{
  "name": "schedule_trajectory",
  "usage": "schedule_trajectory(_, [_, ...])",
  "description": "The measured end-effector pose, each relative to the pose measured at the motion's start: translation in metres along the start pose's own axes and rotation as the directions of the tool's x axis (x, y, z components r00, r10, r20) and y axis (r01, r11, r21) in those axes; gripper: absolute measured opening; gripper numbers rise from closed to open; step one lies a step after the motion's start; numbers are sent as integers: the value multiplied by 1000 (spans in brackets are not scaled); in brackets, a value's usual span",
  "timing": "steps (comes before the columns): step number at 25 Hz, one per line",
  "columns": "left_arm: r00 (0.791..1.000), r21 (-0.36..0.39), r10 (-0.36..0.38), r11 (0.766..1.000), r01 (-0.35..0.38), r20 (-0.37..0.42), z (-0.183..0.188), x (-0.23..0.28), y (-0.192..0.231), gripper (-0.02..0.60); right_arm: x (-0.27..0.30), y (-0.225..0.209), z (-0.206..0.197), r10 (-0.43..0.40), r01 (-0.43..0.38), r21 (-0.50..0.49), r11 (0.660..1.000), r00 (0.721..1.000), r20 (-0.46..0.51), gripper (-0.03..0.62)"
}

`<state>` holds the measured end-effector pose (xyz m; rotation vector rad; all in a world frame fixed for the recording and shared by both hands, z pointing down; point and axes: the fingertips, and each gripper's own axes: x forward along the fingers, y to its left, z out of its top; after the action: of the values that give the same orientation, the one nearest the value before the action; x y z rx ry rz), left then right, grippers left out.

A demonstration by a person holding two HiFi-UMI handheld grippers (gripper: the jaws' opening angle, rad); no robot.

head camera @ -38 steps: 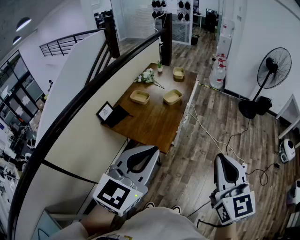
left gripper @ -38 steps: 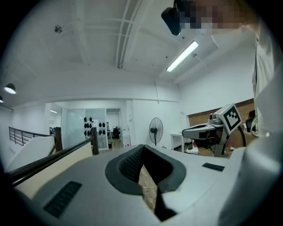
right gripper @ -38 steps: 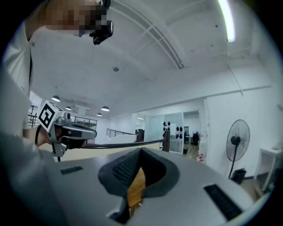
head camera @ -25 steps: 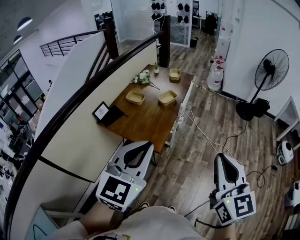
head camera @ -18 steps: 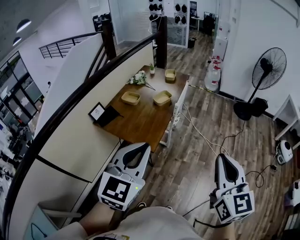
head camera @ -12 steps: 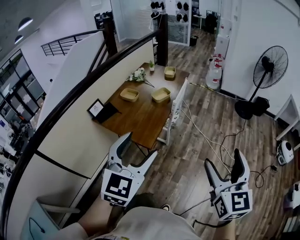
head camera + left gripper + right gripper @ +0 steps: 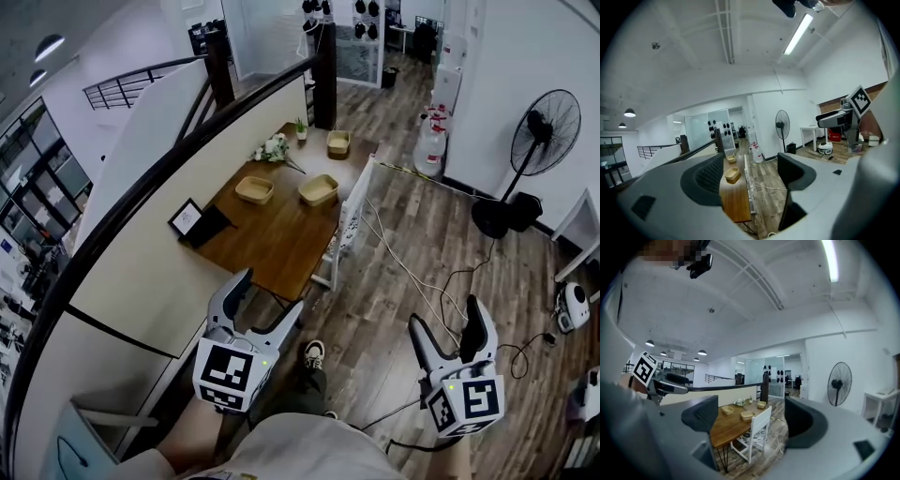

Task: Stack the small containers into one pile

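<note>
While both grippers hang level and low in front of the person, well short of the wooden table [image 7: 272, 239], neither has anything to hold. The left gripper [image 7: 270, 295] has fingers that have just been opening and now stand wide apart with only air between them, and the right gripper [image 7: 444, 317] shows the same. Judging by the task, that spread is readiness for a container rim.

The three small containers [image 7: 319, 189] sit apart on the table, far ahead of all the fingertips. Two lie side by side and one lies beyond them near a flower bunch [image 7: 272, 148], so no pile has begun.

The head view alone shows the stretch of floor between fingers and table. The left gripper view frames only two containers between its fingers, one behind the other. The right gripper view frames all three, above the back of a white chair [image 7: 752, 430] that stands on the near side of the table.
</note>
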<state>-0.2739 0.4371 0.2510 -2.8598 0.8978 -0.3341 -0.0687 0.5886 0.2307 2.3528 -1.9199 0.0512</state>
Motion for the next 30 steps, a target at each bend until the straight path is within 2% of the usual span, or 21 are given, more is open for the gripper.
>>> schedule_trajectory(8, [1000, -26, -3, 1000, 3, -14, -3, 85, 33, 351, 81, -35, -4, -15, 14, -19, 1000, 1000, -21, 440])
schedule_trajectory(13, [999, -46, 18, 999, -19, -27, 0, 142, 78, 351, 152, -50, -5, -4, 3, -6, 1000, 999, -55, 440])
schedule_trajectory(19, [999, -64, 20, 998, -23, -47, -3, 222, 132, 351, 250, -57, 3, 21, -25, -49, 998, 997, -80, 440])
schedule_trajectory(24, [999, -59, 22, 998, -24, -25, 3, 286, 179, 351, 330, -64, 12, 27, -29, -40, 999, 997, -71, 440])
schedule_trajectory(30, [999, -65, 40, 997, -42, -29, -2, 330, 226, 351, 407, -50, 10, 84, -91, -58, 994, 991, -108, 437])
